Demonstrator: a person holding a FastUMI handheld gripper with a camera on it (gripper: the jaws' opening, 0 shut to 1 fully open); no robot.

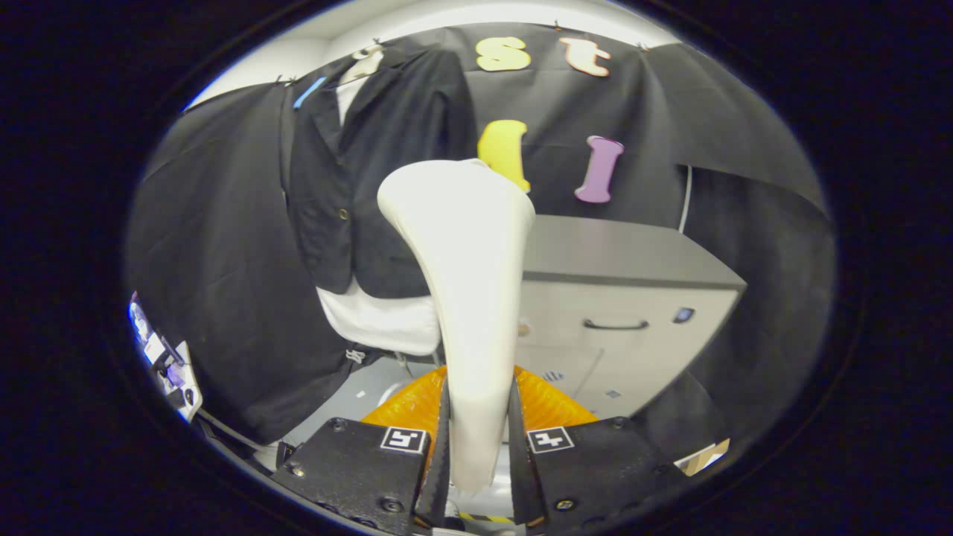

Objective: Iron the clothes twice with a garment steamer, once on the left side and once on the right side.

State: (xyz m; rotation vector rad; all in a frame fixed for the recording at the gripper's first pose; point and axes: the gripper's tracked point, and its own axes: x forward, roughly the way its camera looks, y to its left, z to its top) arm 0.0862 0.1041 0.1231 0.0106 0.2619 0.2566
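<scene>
Both fingers of the claw (476, 447) are clamped on the handle of the steamer (465, 283), whose long axis runs up and away. The black jacket (380, 186) hangs farther off, left of the steamer head, apart from it.

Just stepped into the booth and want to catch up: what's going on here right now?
A hand-held gripper has its two fingers clamped on the handle of a white garment steamer, holding it upright. Beyond the steamer head hangs a dark jacket over a white shirt, against the black cloth wall. The steamer head is near the jacket's right side, but whether it touches the fabric cannot be told. An orange hose sits just behind the fingers, and a grey cabinet stands to the right of the clothes.
</scene>
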